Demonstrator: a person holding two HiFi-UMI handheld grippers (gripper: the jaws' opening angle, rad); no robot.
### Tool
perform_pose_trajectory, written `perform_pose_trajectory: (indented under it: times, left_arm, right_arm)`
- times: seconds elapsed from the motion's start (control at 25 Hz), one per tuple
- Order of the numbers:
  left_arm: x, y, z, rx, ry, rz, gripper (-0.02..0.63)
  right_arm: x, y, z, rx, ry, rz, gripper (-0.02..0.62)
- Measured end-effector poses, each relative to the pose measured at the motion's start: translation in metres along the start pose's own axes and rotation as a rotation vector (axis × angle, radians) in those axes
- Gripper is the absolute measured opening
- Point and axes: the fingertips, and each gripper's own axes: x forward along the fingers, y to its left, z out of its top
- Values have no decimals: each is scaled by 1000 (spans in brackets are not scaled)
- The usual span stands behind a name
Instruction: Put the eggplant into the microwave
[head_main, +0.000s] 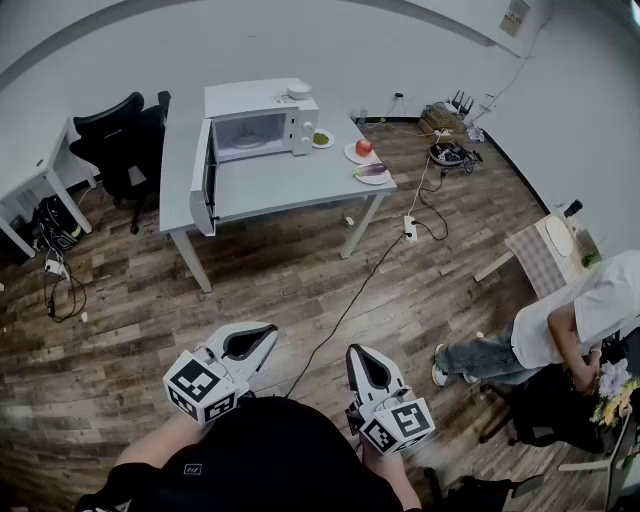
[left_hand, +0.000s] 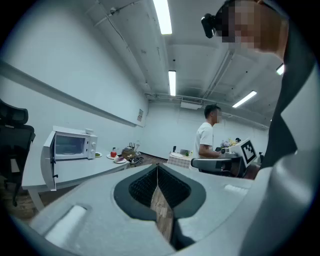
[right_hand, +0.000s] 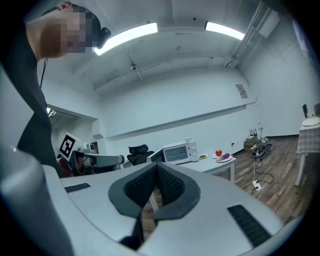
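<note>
A purple eggplant (head_main: 371, 171) lies on a white plate at the right end of the grey table (head_main: 290, 190), far ahead of me. The white microwave (head_main: 258, 122) stands at the table's back with its door (head_main: 203, 185) swung wide open to the left. My left gripper (head_main: 266, 333) and right gripper (head_main: 356, 354) are held low over the wooden floor, far from the table, both shut and empty. The left gripper view shows its gripper (left_hand: 158, 167) with jaws together, the microwave (left_hand: 72, 145) small at left. The right gripper view shows its gripper (right_hand: 156, 167) likewise, the eggplant (right_hand: 225, 157) far off.
A red fruit (head_main: 363, 147) on a plate and a plate of green food (head_main: 321, 139) sit near the microwave. A black chair (head_main: 120, 135) stands left of the table. A cable and power strip (head_main: 410, 228) cross the floor. A person (head_main: 570, 320) sits at right.
</note>
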Motion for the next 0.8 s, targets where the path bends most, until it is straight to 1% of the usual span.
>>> perform_pose_trajectory:
  times: [0.24,0.48,0.68,0.8]
  left_arm:
    - [4,-5,-3,-2,13,-2,9]
    - [13,-19,-5,2,29,-15,9]
    - [33,-37,-10,2,31,-9,9]
    - [46,-45,-13,-2,34,5,9]
  right_arm:
    - [-5,-4,-1,1,-2,-3,14]
    - [-23,-19,-2,14,-12,-40,14]
    - [-52,-31,2,-54,-29,-30,14]
    - [-65,-44,1,-36,-38,-22,15]
